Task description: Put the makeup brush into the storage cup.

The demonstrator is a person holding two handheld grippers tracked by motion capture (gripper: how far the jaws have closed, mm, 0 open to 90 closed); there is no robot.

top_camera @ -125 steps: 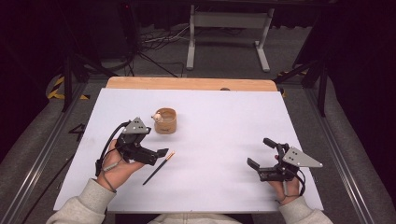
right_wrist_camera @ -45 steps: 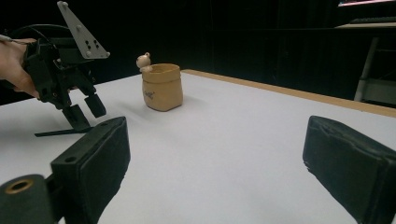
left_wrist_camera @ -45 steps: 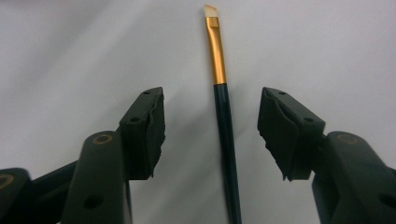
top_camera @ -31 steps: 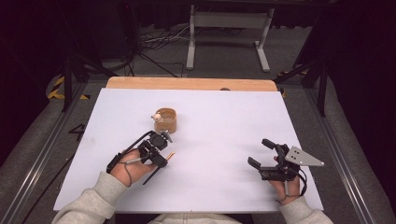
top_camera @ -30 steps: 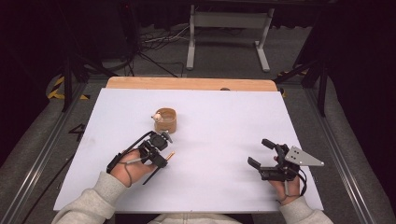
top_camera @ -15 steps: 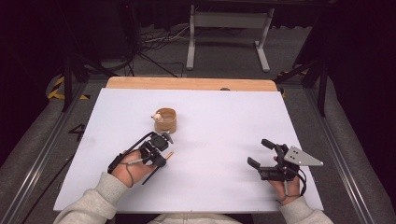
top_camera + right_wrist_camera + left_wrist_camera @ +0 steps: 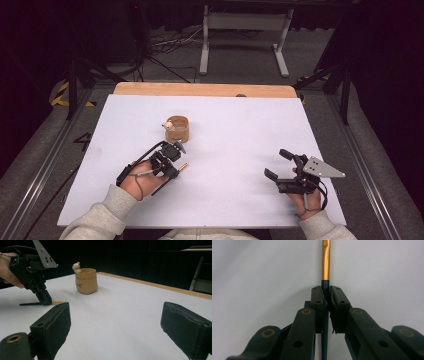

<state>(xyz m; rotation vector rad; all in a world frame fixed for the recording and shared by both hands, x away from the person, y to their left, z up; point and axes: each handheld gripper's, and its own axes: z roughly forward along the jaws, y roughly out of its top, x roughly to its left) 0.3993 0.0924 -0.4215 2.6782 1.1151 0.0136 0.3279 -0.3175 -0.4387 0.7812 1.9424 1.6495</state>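
A thin pen (image 7: 183,166) with a dark shaft and a gold end lies flat on the white table (image 7: 240,125). My left gripper (image 7: 172,170) points down at it and is shut on the dark shaft. In the left gripper view the pads pinch the pen (image 7: 326,262), whose gold end sticks out beyond my left gripper (image 7: 326,293). A tan cup (image 7: 177,129) with a small bear figure on its rim stands just behind that hand. My right gripper (image 7: 276,165) rests at the right, open with nothing between its pads. The right gripper view shows my right gripper (image 7: 115,322), the cup (image 7: 86,281) and the pen (image 7: 56,302).
A wooden strip (image 7: 200,90) runs along the table's far edge. Beyond it stand a metal frame (image 7: 245,22) and cables on the floor. White table surface stretches between my two hands.
The pen lay loose beside the left gripper several seconds ago. That gripper has since come down over it and closed on its shaft. The right hand has not moved.
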